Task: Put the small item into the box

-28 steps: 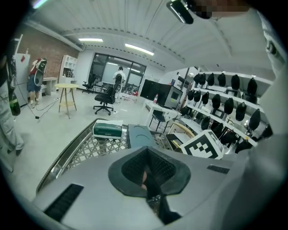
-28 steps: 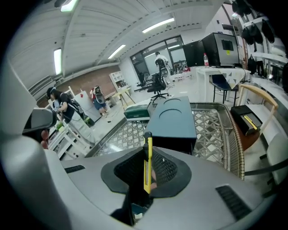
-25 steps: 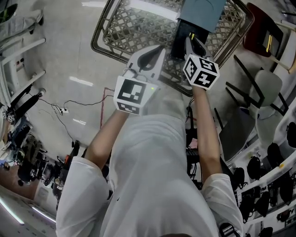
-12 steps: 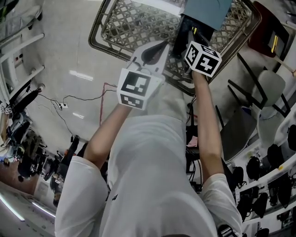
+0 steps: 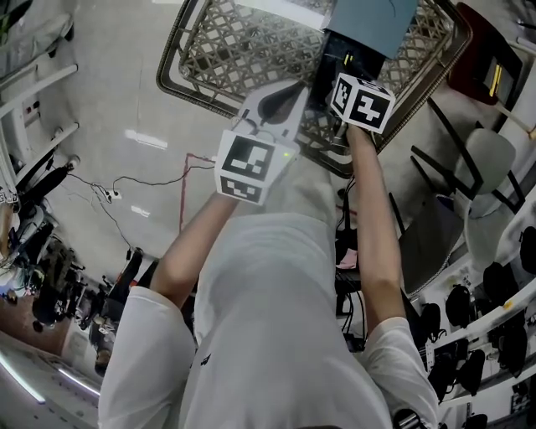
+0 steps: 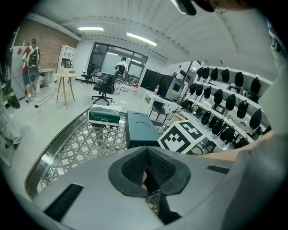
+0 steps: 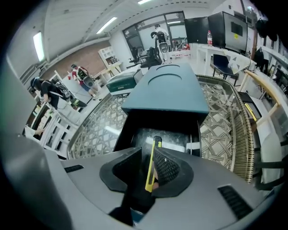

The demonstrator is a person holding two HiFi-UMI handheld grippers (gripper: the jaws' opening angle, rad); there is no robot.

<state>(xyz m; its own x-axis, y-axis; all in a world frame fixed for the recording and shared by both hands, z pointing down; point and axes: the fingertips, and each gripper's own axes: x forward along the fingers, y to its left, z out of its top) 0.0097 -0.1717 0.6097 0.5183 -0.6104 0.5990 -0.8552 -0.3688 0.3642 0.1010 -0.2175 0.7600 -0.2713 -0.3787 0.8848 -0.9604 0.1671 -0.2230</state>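
In the right gripper view my right gripper (image 7: 149,167) is shut on a slim yellow-and-black utility knife (image 7: 152,164), which stands upright between the pads. It hangs just above the black inside of an open dark teal box (image 7: 173,134), whose lid (image 7: 168,92) is pushed back. In the head view the box (image 5: 367,21) sits on a woven lattice table (image 5: 180,80), and the right gripper (image 5: 343,71) reaches into its near end. My left gripper (image 5: 293,87) hovers over the table's near rim, left of the box. Its pads (image 6: 135,168) are closed with nothing held.
A second, green-and-white box (image 6: 104,114) lies on the table beyond the teal one. A dark red chair (image 5: 473,59) and a grey chair (image 5: 486,167) stand to the right. Cables (image 5: 126,188) run over the floor at the left. People stand far off in the room.
Both grippers have moved a little forward over the table. The right one has carried the knife closer over the open box. Neither grip has changed.
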